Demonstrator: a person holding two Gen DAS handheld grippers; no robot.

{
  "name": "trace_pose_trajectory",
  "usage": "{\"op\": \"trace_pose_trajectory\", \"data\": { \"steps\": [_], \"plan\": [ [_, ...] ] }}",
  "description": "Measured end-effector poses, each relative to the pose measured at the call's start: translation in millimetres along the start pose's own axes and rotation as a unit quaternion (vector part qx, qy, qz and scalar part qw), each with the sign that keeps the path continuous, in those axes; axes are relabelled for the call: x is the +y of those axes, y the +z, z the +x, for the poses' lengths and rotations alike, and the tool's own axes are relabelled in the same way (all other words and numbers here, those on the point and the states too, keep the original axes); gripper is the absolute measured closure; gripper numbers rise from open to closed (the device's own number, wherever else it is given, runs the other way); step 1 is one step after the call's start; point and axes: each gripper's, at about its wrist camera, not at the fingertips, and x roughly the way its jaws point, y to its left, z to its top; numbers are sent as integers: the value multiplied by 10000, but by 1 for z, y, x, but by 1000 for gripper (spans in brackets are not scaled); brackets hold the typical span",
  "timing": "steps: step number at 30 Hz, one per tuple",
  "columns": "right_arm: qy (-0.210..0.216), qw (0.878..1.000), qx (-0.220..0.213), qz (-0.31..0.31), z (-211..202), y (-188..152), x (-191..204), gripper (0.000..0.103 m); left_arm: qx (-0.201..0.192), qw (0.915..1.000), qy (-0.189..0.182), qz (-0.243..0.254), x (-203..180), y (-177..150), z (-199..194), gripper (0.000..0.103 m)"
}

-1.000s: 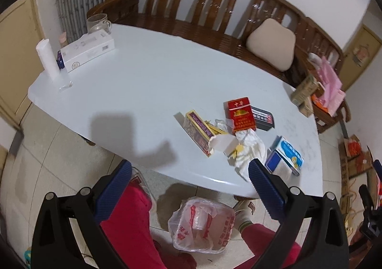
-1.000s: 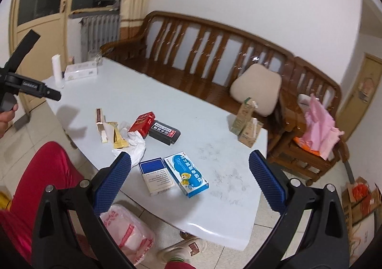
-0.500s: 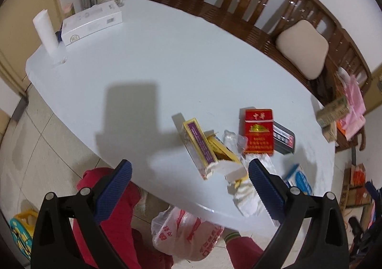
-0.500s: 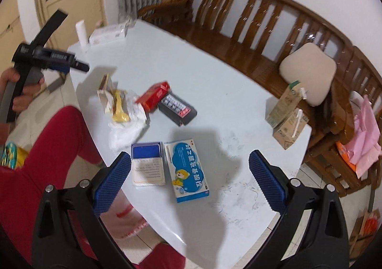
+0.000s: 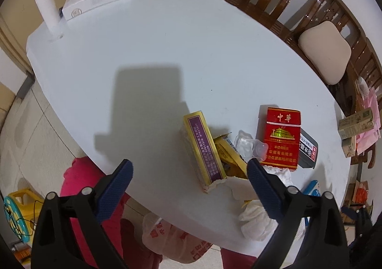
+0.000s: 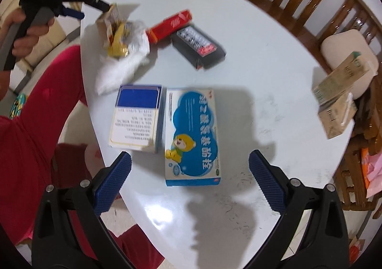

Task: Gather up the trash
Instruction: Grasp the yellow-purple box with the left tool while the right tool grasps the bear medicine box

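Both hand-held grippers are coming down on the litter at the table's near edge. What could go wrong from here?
1. The left hand-held gripper, jaws closing and nothing gripped yet, frames the gold-and-purple box, which leans on yellow wrappers; a nudge could tip it.
2. The crumpled tissue overhangs the table edge and might drop beside the plastic bag.
3. The right hand-held gripper spans the bear-print medicine box and the touching blue-and-white box; it may catch both.

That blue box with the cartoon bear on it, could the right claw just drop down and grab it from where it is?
Probably yes. The right claw is open right above the bear box, which lies flat on the table with nothing on top. One snag: a blue-and-white box sits tight against one side, so a finger may bump it.
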Motion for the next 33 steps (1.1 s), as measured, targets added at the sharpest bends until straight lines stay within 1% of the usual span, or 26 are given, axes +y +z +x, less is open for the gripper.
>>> {"op": "trace_pose_trajectory", "data": {
  "steps": [6,8,10,12,13,14,16,17,19,20,22,23,24,25,30,33],
  "plan": [
    [103,9992,349,-161,29,-6,-3,6,24,10000,42,-36,-3,2,8,12],
    [126,9990,398,-159,36,-7,-5,6,51,9999,49,-90,-2,3,11,22],
    [148,9989,420,-154,42,-8,-7,7,118,9997,4,-207,1,3,15,25],
    [149,9989,423,-149,46,-8,-9,7,161,9993,-31,-332,5,2,17,30],
    [165,9988,436,-146,47,-8,-9,10,182,9990,-58,-399,7,2,19,30],
    [180,9987,443,-153,48,-8,-9,12,214,9990,-54,-380,6,3,21,32],
    [156,9987,459,-161,51,-9,-10,13,257,9990,-41,-363,5,2,24,37],
    [167,9986,471,-162,53,-9,-11,14,279,9989,-52,-367,5,2,25,40],
    [186,9986,475,-169,56,-9,-13,21,324,9987,-110,-380,4,2,27,49],
    [189,9986,465,-165,53,-5,-13,23,343,9986,-111,-379,4,2,28,51],
    [185,9988,439,-137,52,-2,-15,34,387,9985,-135,-367,2,5,31,60],
    [182,9989,410,-114,51,-1,-17,37,406,9983,-156,-376,1,5,33,63],
    [172,9990,392,-81,50,-1,-18,42,430,9981,-177,-394,1,5,34,65],
    [157,9992,376,-42,49,-1,-19,42,462,9978,-206,-423,3,5,35,67],
    [66,9992,366,133,49,-3,-20,42,424,9980,-192,-419,8,6,38,68],
    [-52,9990,321,312,48,-5,-18,42,427,9984,-269,-262,9,6,39,68]
  ]
}}
